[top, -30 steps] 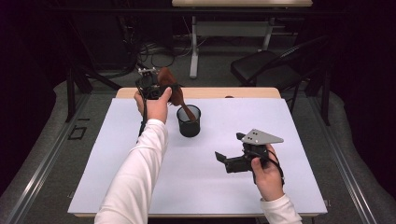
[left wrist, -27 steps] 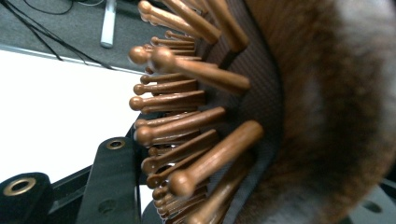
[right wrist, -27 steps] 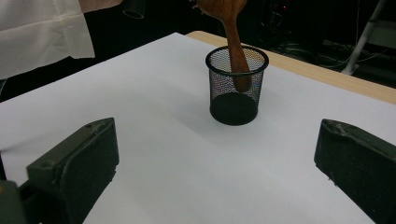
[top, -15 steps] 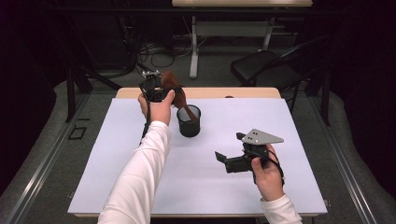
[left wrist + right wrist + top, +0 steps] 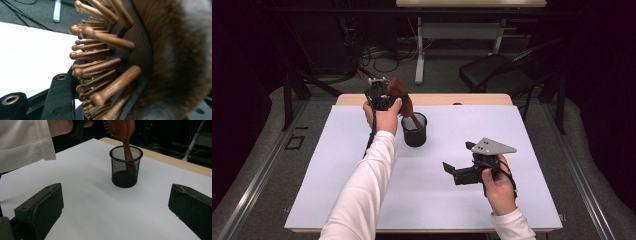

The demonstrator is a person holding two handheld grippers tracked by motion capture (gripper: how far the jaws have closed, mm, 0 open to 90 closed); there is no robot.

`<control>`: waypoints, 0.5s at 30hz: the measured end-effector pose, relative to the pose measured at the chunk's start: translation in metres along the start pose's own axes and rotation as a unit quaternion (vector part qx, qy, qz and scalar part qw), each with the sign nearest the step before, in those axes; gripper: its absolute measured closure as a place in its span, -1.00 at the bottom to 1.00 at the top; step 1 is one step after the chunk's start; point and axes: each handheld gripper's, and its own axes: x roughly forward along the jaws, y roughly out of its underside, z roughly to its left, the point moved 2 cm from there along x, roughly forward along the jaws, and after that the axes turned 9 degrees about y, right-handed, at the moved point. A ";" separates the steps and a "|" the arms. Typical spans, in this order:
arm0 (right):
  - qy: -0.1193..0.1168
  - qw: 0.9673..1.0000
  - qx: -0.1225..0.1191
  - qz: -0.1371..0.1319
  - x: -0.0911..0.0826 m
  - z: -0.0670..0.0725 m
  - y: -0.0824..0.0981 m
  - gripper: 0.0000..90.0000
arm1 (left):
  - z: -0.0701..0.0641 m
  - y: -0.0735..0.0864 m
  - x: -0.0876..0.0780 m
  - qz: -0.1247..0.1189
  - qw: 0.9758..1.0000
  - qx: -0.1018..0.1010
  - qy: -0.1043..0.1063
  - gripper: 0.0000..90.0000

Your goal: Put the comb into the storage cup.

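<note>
A brown wooden hairbrush [image 5: 401, 95] stands tilted with its handle down inside a black mesh cup [image 5: 414, 131] at the back middle of the white table. My left gripper [image 5: 379, 97] is shut on the brush's head, held above and just left of the cup. In the left gripper view the wooden bristles [image 5: 105, 65] are pressed between the jaws. My right gripper [image 5: 458, 155] rests low at the front right, open, with nothing between its jaws. It faces the cup [image 5: 125, 167] and the brush handle [image 5: 128, 152].
The white table top [image 5: 337, 175] has a wooden strip [image 5: 472, 99] along its far edge. A white sleeve [image 5: 25, 142] reaches across the left side. A dark chair [image 5: 497, 75] and desk legs stand behind the table.
My left gripper has shifted slightly to the right and down with the brush. The right gripper has not moved.
</note>
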 end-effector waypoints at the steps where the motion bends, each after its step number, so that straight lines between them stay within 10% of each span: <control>1: 0.000 1.000 0.000 0.000 0.000 0.000 0.000 -1.00 | 0.000 0.001 0.000 0.000 1.000 -0.001 -0.001 0.09; 15: -0.002 1.000 -0.001 0.001 0.001 0.001 0.000 -1.00 | 0.012 0.013 0.007 0.005 1.000 -0.016 -0.005 0.09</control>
